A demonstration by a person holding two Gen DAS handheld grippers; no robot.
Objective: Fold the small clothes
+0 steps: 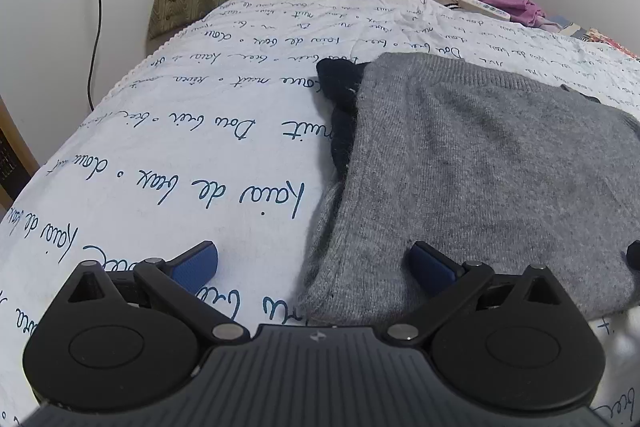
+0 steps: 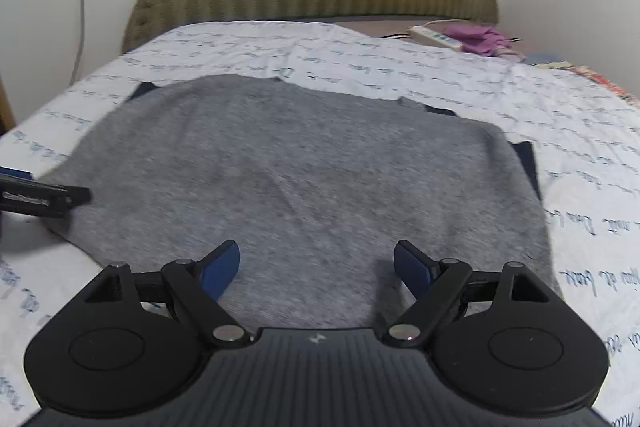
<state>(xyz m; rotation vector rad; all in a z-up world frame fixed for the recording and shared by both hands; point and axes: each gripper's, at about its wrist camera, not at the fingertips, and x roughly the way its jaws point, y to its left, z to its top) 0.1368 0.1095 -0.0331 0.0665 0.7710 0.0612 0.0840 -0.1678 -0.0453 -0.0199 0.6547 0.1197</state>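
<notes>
The left hand-held gripper [image 1: 312,267] is spread wide with nothing between its blue pads, straddling the left edge of the grey knitted sweater [image 1: 480,167]. The right hand-held gripper [image 2: 316,265] is likewise wide and holds nothing, above the sweater's near hem. The sweater lies flat on the white script-printed bedspread [image 1: 180,115], dark navy fabric [image 1: 340,95] showing at its edges.

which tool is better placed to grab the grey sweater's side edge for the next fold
Left. The left tool is open astride the grey sweater side edge; the right tool is open over its middle.
</notes>
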